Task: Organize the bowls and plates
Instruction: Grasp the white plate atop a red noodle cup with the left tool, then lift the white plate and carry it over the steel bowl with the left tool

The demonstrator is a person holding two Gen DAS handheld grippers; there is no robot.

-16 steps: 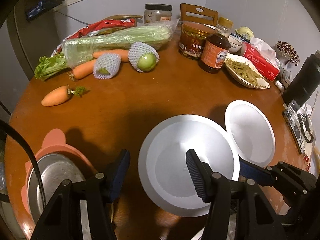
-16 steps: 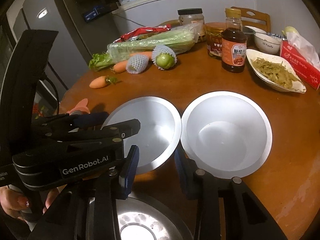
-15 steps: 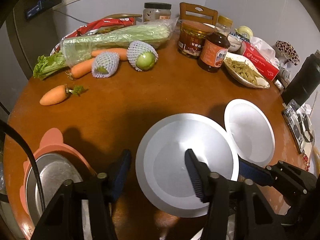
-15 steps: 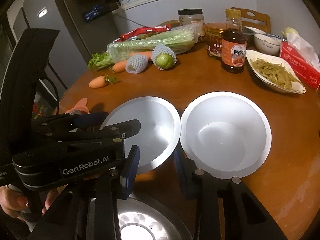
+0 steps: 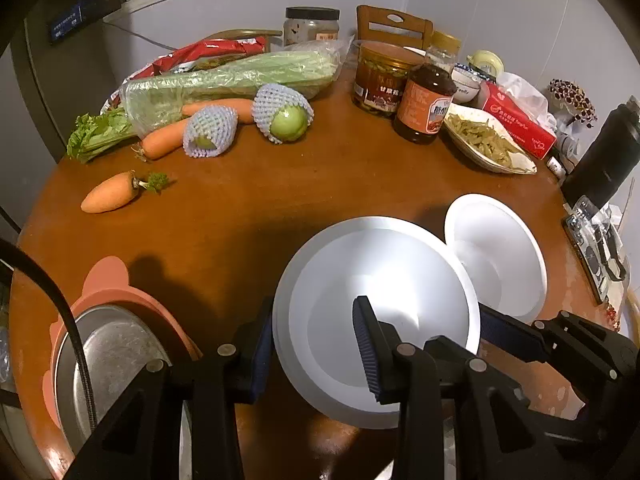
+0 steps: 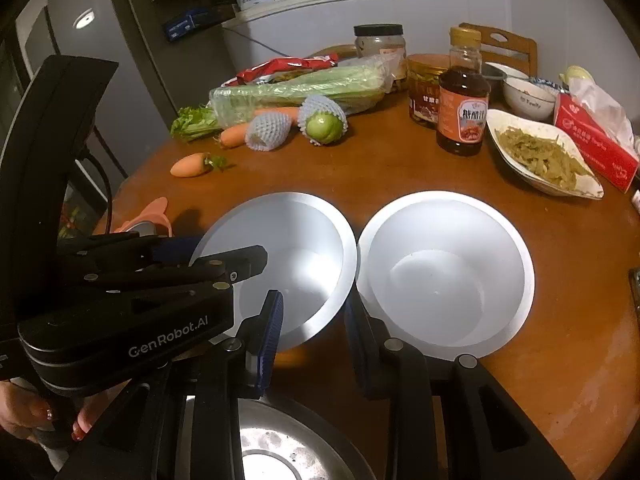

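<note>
Two white bowls sit side by side on the near tabletop (image 5: pixel 280 200), not yet stacked. The left gripper (image 5: pixel 316 344) is closing on the left bowl (image 5: pixel 376 300), one finger inside, one outside its rim. The right gripper (image 6: pixel 314 340) is closing at the near rim of the right bowl (image 6: pixel 444 276); whether it grips, I cannot tell. Stacking remains.

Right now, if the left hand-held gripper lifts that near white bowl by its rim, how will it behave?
The left bowl looks rigid and thin-walled, so probably light. Its smooth, shiny surface may slip between the fingers. The left hand-held gripper, jaws closing across the rim, grips one edge only, so the bowl will likely tilt. It could knock the right bowl close beside it.
</note>
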